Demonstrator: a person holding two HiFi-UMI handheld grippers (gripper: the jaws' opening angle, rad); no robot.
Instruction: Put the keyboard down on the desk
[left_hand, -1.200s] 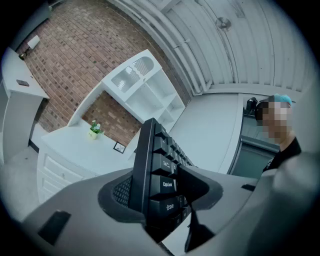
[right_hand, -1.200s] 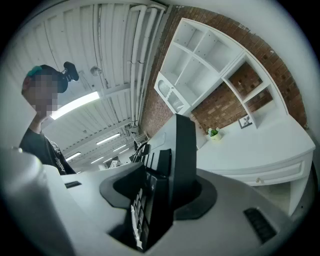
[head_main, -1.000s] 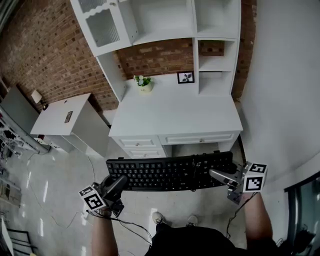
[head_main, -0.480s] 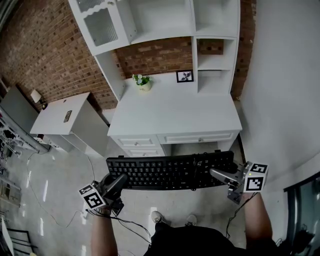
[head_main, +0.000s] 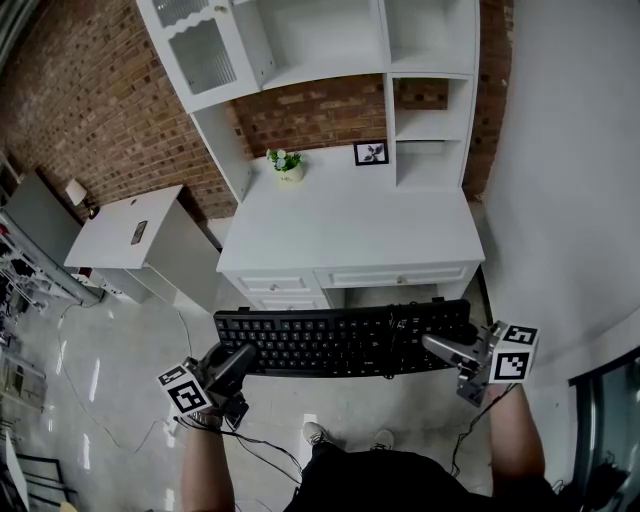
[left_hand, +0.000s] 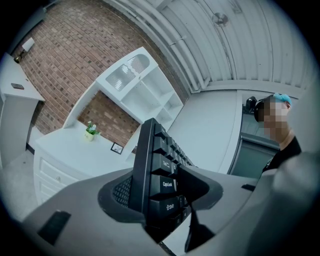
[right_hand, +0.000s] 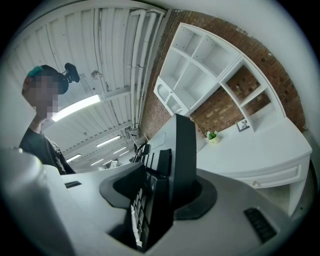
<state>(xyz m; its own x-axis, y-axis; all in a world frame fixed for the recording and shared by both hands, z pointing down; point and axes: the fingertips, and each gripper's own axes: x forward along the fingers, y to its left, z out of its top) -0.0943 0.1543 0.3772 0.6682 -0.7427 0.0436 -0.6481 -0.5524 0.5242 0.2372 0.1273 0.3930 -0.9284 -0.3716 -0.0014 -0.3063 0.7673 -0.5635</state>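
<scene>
**A:** Where is the keyboard (head_main: 340, 341) right now?

**B:** It is in the air, flat and keys-up, in front of the person's body. The white desk (head_main: 350, 225) lies at its twelve o'clock and it is not touching it. The desktop is bare except for a small plant (head_main: 288, 165) at eleven o'clock and a picture frame (head_main: 371, 153) at twelve.

**A:** And the grip?

**B:** The left gripper (head_main: 238, 358) clamps the nine o'clock end, its jaws pressed above and below the edge by the Caps Lock and Shift keys. The right gripper (head_main: 436, 346) does the same at the three o'clock end, by the number pad.

**A:** How will it handle?

**B:** I judge it light, stiff plastic. It is long, so a hold at one end alone would let it twist or sag. A hold at both short ends suits it. The keycaps give under the pads and the casing looks smooth, so it could slip if either end tilts.

**A:** Arm pose?

**B:** Both forearms reach up from six o'clock. The grippers lie level and point inward at each other. I would keep them level until the keyboard's underside meets the desktop.
</scene>
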